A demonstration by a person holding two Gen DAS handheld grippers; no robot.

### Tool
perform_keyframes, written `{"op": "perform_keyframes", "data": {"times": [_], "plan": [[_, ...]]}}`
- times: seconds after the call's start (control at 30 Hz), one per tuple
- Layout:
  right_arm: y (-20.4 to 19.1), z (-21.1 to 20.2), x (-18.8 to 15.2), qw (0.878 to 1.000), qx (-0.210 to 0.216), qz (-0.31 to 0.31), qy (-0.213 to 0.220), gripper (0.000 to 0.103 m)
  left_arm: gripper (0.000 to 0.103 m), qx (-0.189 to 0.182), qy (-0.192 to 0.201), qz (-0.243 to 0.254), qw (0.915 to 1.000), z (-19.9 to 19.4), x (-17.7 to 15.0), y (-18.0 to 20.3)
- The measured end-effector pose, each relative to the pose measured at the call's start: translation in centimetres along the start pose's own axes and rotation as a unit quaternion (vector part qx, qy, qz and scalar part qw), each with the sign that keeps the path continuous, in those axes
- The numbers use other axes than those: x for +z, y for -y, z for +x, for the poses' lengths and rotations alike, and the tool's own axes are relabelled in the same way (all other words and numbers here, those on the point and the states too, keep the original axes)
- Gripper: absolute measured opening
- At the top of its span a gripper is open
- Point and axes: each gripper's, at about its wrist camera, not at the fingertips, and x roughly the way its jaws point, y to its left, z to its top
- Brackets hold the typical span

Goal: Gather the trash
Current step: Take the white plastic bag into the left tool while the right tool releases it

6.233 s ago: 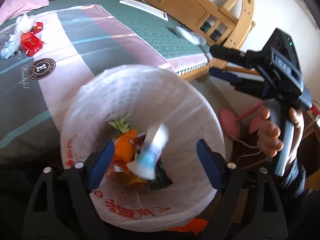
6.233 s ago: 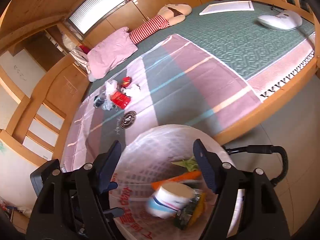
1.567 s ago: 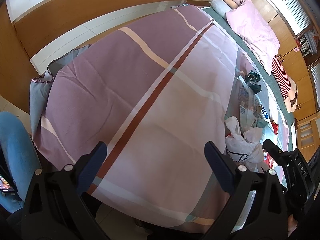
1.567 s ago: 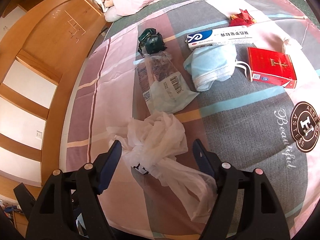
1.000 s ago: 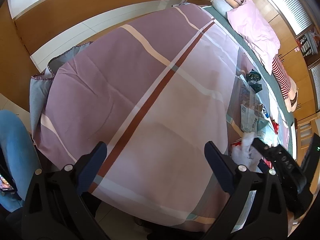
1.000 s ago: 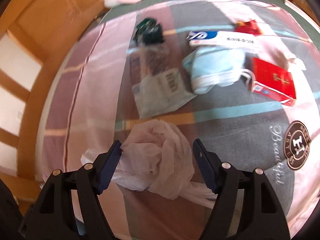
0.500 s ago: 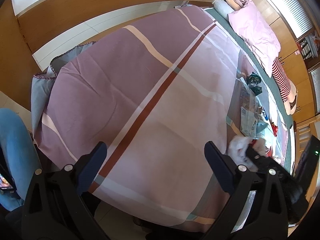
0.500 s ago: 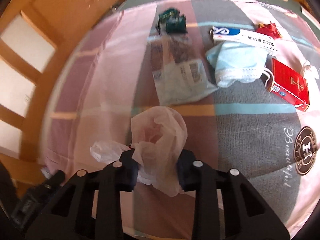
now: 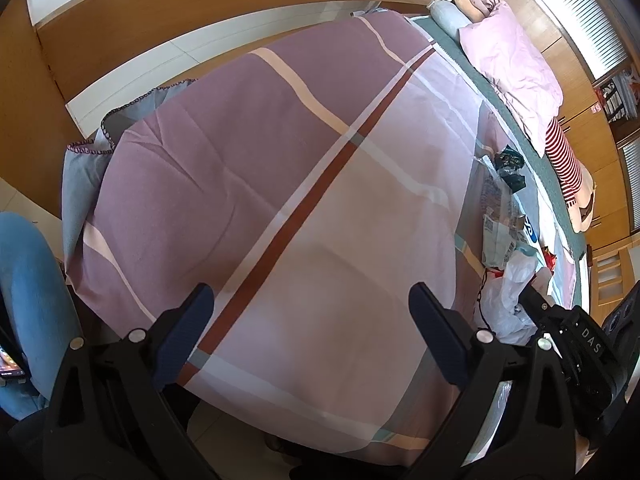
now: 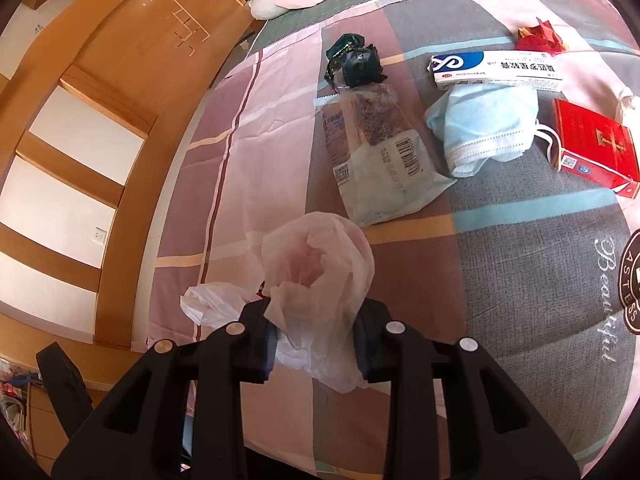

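Grip status: the right gripper (image 10: pixel 316 330) is closed on a crumpled white plastic bag (image 10: pixel 320 276), its jaws having just been closing, and the pads now pinch the bag's lower folds. The bunched upper part stands above the pads; a loose tail (image 10: pixel 210 306) trails to the left and lies on the quilt (image 10: pixel 520 280) of the bed.

Recommended handling for the lift:
- Hold the jaws closed. Thin film is likely to slip if pressure eases.
- Raise the bag straight up until the loose tail is off the quilt, then carry it away. Dragging it sideways could snag the fabric or pull folds out of the grip.
- Keep clear of the clear food wrapper (image 10: pixel 376 164) lying just beyond the bag, so it is not swept along.

Remaining trash, farther out on the quilt: a dark crumpled wrapper (image 10: pixel 356 62), a blue face mask (image 10: pixel 484 128), a white-and-blue carton (image 10: pixel 496 70), a red box (image 10: pixel 596 148) and a red scrap (image 10: pixel 540 36).

The left gripper (image 9: pixel 310 338) stands wide open and empty over the near left corner of the bed, well apart from the trash. No bin is in view.
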Motion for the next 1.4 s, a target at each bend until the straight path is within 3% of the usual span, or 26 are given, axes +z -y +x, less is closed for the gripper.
{"op": "perform_keyframes", "data": {"times": [0.37, 0.57, 0.67, 0.73, 0.83, 0.97, 1.07, 1.13, 1.33, 1.4], "plan": [[0.2, 0.7, -0.2, 1.000, 0.012, 0.009, -0.020, 0.032, 0.097, -0.002, -0.003, -0.001, 1.0000, 0.1, 0.0, 0.0], [-0.7, 2.5, -0.9, 0.996, 0.058, 0.013, -0.070, 0.034, 0.097, -0.002, 0.005, -0.014, 0.9999, -0.3, 0.0, -0.6], [-1.4, 3.1, -1.2, 0.992, 0.090, 0.021, -0.091, 0.049, 0.097, -0.001, 0.007, -0.023, 0.9997, -0.3, 0.2, -0.9], [-1.7, 2.7, -1.1, 0.991, 0.104, 0.025, -0.084, 0.066, 0.097, -0.002, 0.006, -0.026, 0.9996, -0.2, 0.2, -1.0], [-1.5, 0.8, -0.4, 0.991, 0.125, 0.033, -0.041, 0.070, 0.097, -0.003, 0.002, -0.026, 0.9997, -0.1, 0.2, -1.0], [0.4, -3.2, 0.8, 0.991, 0.095, 0.059, 0.072, 0.071, 0.097, -0.012, 0.001, -0.028, 0.9995, 0.0, 0.2, -1.0], [2.0, -4.8, 1.5, 0.989, 0.024, 0.079, 0.122, 0.072, 0.097, -0.021, 0.002, -0.023, 0.9995, -0.1, 0.1, -0.5], [2.5, -4.4, 2.3, 0.989, -0.015, 0.079, 0.120, 0.072, 0.097, -0.023, 0.000, -0.012, 0.9997, 0.1, -0.1, -0.1], [1.4, 1.6, 5.0, 0.996, -0.062, 0.041, 0.051, 0.072, 0.097, -0.024, -0.010, -0.011, 0.9996, 0.5, -0.3, 0.2], [0.6, 2.9, 6.1, 0.993, -0.102, 0.024, 0.057, 0.076, 0.097, -0.024, -0.012, -0.016, 0.9995, 0.5, -0.3, 0.1]]}}
